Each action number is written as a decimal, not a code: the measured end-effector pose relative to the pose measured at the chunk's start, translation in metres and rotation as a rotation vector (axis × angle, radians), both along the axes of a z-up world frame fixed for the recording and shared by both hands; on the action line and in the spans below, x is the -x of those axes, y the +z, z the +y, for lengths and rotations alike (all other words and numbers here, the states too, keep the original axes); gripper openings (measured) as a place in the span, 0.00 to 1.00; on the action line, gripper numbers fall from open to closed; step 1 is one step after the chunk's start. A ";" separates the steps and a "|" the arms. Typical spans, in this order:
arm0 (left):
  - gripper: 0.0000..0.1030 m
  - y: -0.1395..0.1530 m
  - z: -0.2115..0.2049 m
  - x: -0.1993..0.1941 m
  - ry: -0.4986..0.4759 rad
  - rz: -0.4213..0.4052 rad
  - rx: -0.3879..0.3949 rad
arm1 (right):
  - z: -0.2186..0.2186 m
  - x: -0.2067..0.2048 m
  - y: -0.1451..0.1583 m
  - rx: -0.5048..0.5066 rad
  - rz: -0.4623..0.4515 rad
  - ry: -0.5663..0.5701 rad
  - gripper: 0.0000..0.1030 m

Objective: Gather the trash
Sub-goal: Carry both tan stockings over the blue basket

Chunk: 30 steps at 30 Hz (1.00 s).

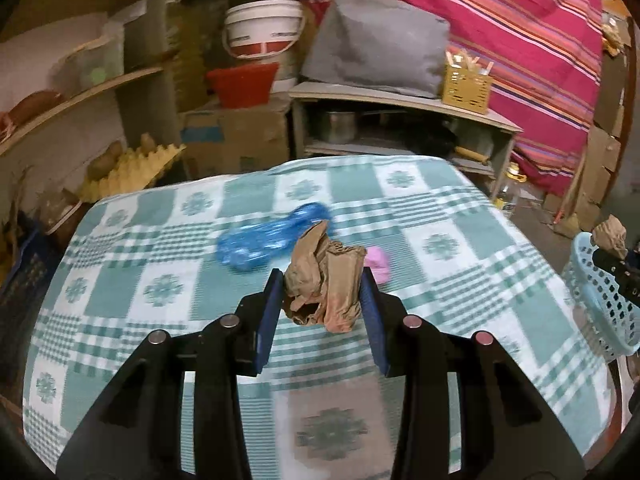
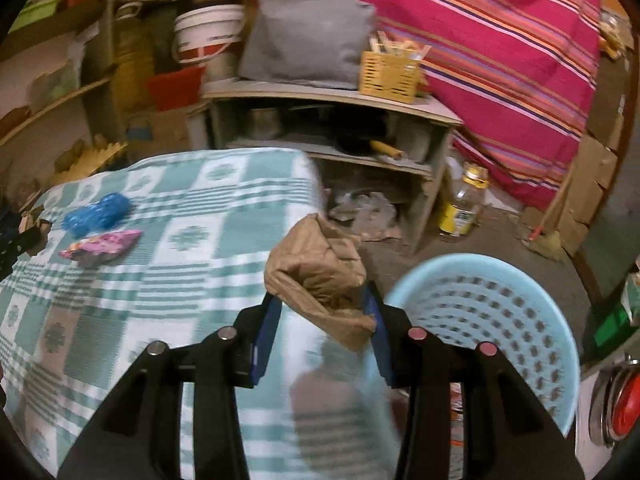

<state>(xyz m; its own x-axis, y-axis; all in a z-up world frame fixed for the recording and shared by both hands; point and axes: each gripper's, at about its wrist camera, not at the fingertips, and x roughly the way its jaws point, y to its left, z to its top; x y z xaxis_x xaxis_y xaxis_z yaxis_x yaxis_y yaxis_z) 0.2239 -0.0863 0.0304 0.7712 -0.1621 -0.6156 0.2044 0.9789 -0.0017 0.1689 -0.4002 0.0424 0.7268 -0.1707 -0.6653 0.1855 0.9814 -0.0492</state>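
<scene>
My left gripper (image 1: 322,292) is shut on a crumpled brown paper wad (image 1: 324,280), held above the green checked tablecloth (image 1: 160,240). Behind it on the cloth lie a crushed blue plastic bottle (image 1: 260,240) and a pink wrapper (image 1: 379,262). My right gripper (image 2: 324,304) is shut on another crumpled brown paper wad (image 2: 320,276), at the table's right edge, just left of a light blue perforated basket (image 2: 500,320). The right wrist view also shows the blue bottle (image 2: 98,210) and the pink wrapper (image 2: 102,245) far left. In the left wrist view the basket (image 1: 600,300) and the right gripper's paper (image 1: 610,236) appear at the right edge.
A low wooden shelf (image 1: 400,100) behind the table carries a grey cushion (image 1: 380,52) and a yellow basket (image 1: 466,88). A white bucket (image 1: 262,30), a red tub and cardboard boxes stand back left. A glass jar (image 2: 464,204) stands on the floor. A pink striped cloth (image 2: 500,40) hangs at the right.
</scene>
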 end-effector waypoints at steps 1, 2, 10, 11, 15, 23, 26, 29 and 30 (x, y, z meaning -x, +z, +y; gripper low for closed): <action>0.36 0.001 -0.007 0.001 -0.009 -0.003 -0.001 | -0.010 0.005 0.000 -0.001 -0.003 -0.013 0.41; 0.36 0.003 -0.016 0.003 -0.023 -0.007 -0.003 | -0.020 0.009 0.000 -0.002 -0.004 -0.026 0.41; 0.36 0.011 -0.090 0.018 -0.128 -0.034 -0.021 | -0.081 0.042 -0.001 -0.033 -0.021 -0.113 0.41; 0.36 0.011 -0.100 0.020 -0.140 -0.036 -0.022 | -0.091 0.047 -0.001 -0.040 -0.024 -0.125 0.41; 0.36 0.010 -0.136 0.028 -0.188 -0.044 -0.022 | -0.113 0.060 -0.003 -0.056 -0.032 -0.152 0.41; 0.36 0.004 -0.201 0.041 -0.265 -0.042 -0.017 | -0.149 0.077 -0.014 -0.061 -0.017 -0.192 0.41; 0.36 0.000 -0.222 0.042 -0.294 -0.027 -0.002 | -0.159 0.083 -0.017 -0.075 -0.016 -0.199 0.41; 0.36 -0.004 -0.244 0.044 -0.323 -0.018 0.004 | -0.167 0.090 -0.020 -0.090 -0.017 -0.203 0.41; 0.36 -0.007 -0.254 0.046 -0.336 -0.014 0.008 | -0.169 0.091 -0.021 -0.094 -0.016 -0.203 0.41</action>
